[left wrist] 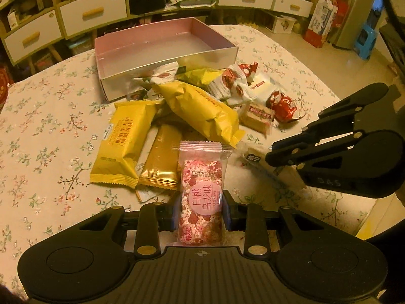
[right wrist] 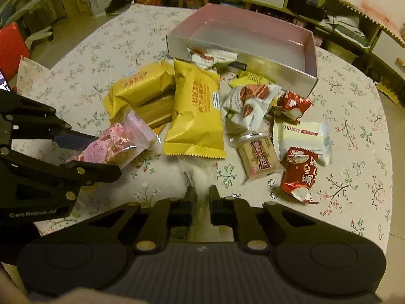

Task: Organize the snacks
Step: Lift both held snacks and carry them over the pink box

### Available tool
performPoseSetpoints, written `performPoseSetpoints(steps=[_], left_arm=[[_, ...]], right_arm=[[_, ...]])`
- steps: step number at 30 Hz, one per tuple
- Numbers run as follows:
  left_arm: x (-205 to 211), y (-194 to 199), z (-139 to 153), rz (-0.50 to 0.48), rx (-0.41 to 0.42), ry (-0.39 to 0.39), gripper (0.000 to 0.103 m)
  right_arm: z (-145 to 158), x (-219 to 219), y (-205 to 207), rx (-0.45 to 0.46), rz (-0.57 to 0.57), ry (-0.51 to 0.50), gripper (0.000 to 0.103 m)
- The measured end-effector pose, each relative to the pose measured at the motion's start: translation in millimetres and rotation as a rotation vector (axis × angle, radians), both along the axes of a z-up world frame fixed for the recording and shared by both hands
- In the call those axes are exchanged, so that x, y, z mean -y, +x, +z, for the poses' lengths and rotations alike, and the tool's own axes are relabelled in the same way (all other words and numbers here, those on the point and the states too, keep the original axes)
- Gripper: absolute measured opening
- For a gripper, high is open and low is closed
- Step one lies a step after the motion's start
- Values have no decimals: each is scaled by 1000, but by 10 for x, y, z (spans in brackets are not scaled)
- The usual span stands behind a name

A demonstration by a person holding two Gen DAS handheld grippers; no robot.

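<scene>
Left hand-held gripper pinches a pink nougat packet, lifted above the surface. Right hand-held gripper is pressed together on a pale wrapper. Behind the snack pile, the pink box looks empty; some packets lean against its front wall.

Snack pile before open pink box, floral tablecloth.
</scene>
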State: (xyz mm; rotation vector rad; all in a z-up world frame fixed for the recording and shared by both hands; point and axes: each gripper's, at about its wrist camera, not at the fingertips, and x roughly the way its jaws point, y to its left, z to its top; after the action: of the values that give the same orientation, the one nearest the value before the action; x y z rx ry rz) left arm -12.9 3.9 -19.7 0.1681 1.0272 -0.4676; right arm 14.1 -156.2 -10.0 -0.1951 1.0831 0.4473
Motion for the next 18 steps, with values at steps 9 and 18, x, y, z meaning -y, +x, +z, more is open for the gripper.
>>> performPoseSetpoints(steps=[9,18], left_arm=[[8,-27,-53,-6,-33,2,29],[91,-63,-174,-31,-61,32,29]], right_arm=[[-142,35,28,-58,-25,-35,51],[-282,-12,26,-94,15,-39,25]])
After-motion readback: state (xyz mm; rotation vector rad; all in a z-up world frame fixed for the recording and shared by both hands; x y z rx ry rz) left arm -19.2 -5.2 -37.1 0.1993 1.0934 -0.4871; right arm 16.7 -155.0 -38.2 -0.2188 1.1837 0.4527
